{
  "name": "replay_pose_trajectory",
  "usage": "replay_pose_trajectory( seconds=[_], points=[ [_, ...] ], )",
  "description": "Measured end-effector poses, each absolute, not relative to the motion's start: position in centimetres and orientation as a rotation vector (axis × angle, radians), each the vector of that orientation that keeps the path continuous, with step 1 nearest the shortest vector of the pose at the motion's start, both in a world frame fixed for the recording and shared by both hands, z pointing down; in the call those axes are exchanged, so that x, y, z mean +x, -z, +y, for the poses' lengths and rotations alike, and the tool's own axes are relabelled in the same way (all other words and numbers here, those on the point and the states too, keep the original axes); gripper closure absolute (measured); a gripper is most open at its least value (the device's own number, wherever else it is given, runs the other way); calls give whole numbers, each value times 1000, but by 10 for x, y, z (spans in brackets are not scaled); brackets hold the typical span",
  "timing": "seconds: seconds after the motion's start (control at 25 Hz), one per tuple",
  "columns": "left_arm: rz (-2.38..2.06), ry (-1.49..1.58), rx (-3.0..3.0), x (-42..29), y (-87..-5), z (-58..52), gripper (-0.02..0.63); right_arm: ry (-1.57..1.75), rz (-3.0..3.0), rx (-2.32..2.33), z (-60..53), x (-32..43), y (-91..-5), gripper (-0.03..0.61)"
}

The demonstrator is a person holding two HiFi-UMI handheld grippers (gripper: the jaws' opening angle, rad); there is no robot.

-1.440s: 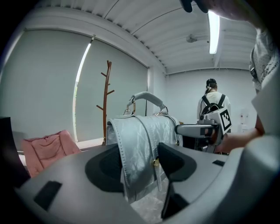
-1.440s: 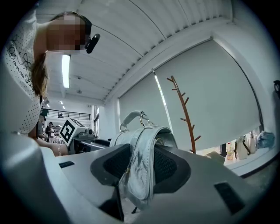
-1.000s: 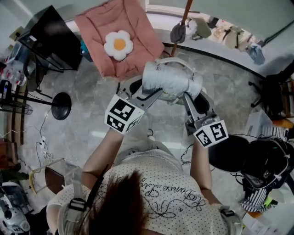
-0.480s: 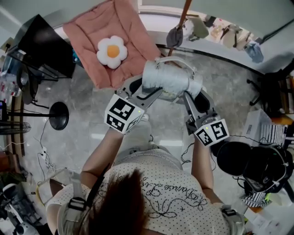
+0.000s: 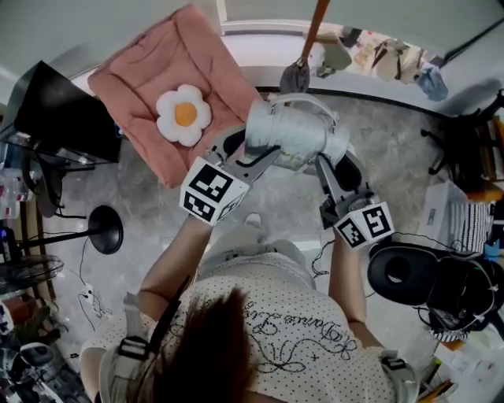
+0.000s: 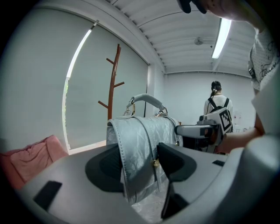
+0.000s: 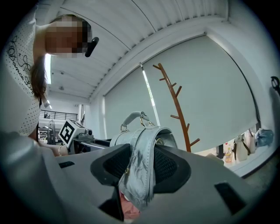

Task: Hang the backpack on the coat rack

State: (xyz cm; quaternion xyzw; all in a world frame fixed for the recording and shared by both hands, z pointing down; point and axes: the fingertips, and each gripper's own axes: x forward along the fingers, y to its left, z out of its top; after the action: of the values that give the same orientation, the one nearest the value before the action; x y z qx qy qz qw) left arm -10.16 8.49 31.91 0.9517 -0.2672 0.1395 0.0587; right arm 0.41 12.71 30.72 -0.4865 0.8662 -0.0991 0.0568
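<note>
A pale silver-grey backpack (image 5: 287, 138) with a curved top handle (image 6: 146, 99) hangs in the air between both grippers. My left gripper (image 5: 236, 153) is shut on the bag's left side (image 6: 135, 148). My right gripper (image 5: 329, 165) is shut on its right edge (image 7: 142, 168). The brown wooden coat rack (image 6: 113, 78) with short branch pegs stands ahead by the blind-covered window, apart from the bag; it also shows in the right gripper view (image 7: 177, 109) and its pole in the head view (image 5: 315, 24).
A pink cushion (image 5: 169, 98) with a flower pillow (image 5: 183, 116) lies on the floor at the left. A black round seat (image 5: 405, 271) and cluttered gear stand right. Another person (image 6: 216, 103) stands far back. Bottles line the window sill (image 5: 378, 51).
The floor, pink cushion and lamp base have slid across the head view as I walk toward the rack. The bag stays held the same way between both grippers.
</note>
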Motion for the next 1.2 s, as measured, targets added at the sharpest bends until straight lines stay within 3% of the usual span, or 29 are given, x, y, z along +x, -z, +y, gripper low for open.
replay_pose_trajectory(
  seconds=[0.52,1.2],
  points=[
    [-726,-445,2839,-70,-345,28,371,388,2606,-1540,73,34,-330,413],
    [-1005,-437,2747,6,-353,-51,371,355,2753,-1265,-27,116,-340,413]
  ],
)
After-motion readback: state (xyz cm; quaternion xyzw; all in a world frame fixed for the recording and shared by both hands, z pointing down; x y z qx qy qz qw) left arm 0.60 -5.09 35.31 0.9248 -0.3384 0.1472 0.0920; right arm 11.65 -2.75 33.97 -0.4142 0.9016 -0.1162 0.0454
